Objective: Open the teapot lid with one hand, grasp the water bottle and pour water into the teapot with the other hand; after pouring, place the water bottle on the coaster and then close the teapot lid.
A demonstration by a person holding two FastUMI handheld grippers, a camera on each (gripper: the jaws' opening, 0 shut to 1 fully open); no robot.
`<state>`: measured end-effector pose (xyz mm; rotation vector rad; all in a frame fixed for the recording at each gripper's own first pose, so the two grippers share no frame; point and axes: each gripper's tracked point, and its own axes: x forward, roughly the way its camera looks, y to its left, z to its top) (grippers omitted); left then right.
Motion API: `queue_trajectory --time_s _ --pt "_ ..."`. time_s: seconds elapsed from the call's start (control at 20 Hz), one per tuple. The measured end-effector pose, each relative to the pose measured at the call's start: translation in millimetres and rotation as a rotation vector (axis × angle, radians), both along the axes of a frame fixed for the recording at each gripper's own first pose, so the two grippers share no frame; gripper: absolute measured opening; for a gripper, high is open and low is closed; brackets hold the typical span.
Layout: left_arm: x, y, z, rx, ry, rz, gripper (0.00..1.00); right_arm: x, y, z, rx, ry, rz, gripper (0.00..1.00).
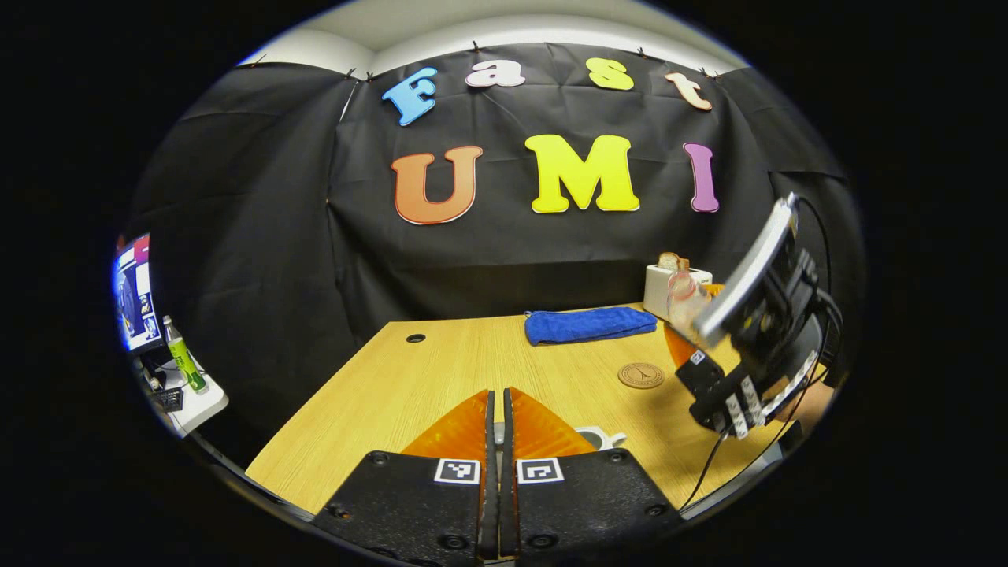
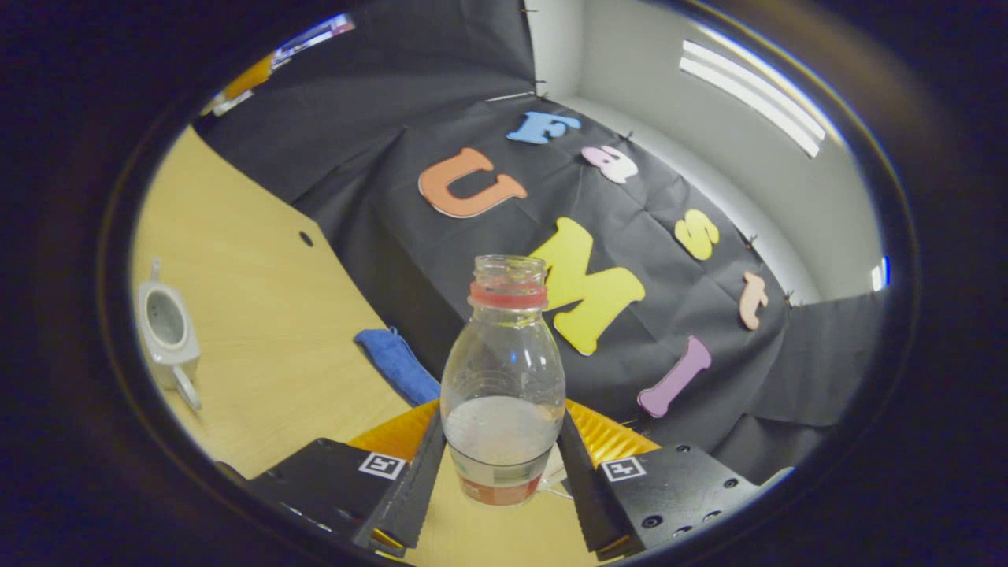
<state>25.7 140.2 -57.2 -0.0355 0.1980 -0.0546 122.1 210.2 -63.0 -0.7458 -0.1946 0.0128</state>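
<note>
left gripper [image 1: 496,417] body: black angular plates, ribbed wedge fingers, round screws along lower edge
left gripper markers: two square black-and-white tags, one per finger base
right gripper [image 2: 502,457] body: black plates, toothed inner finger faces, small screws, square tags
right gripper [image 1: 748,370] seen from left gripper view: black housing, silver flat plate on top, white tags, thin black cable trailing down

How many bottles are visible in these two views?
2: the water bottle, clamped between the right gripper's fingers above the table, and a green bottle on a side shelf at far left. Others may be hidden.
</note>
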Motion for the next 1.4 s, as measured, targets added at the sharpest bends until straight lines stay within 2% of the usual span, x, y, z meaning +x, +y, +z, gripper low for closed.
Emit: queue_trajectory --time_s 0.2,0.25,0.35,0.5,0.7,0.85,1.0,1.4 --pt "1.8 1.5 -3.7 -0.005 0.008 0.002 0.03 24.0 -18.7 3.7 0.288 0.107 -0.024 0.75" --pt "1.6 3.0 -4.6 -0.006 0.01 0.006 0.04 31.2 -20.7 2.6 0.348 0.149 -0.02 0.77" --pt "2.2 5.3 -5.3 -0.011 0.014 0.009 0.03 49.0 -21.5 0.8 0.472 0.222 -0.008 0.75" --pt "3.8 9.4 -8.3 -0.019 0.017 0.014 0.04 68.7 -24.9 -18.4 0.599 0.35 0.0 0.75" --pt "5.6 13.0 -12.5 -0.021 0.029 0.022 0.03 83.0 -5.3 -44.0 0.697 0.484 0.077 0.77" --pt "7.8 14.5 -17.2 -0.02 0.044 0.028 0.03 92.6 -4.8 -64.3 0.704 0.531 0.066 0.75" --pt "8.7 14.9 -19.0 -0.018 0.048 0.03 0.04 97.7 -3.2 -65.1 0.744 0.525 0.063 0.77" --pt "8.9 14.1 -21.2 -0.011 0.052 0.025 0.04 101.9 -1.0 -69.0 0.722 0.515 0.063 0.76"
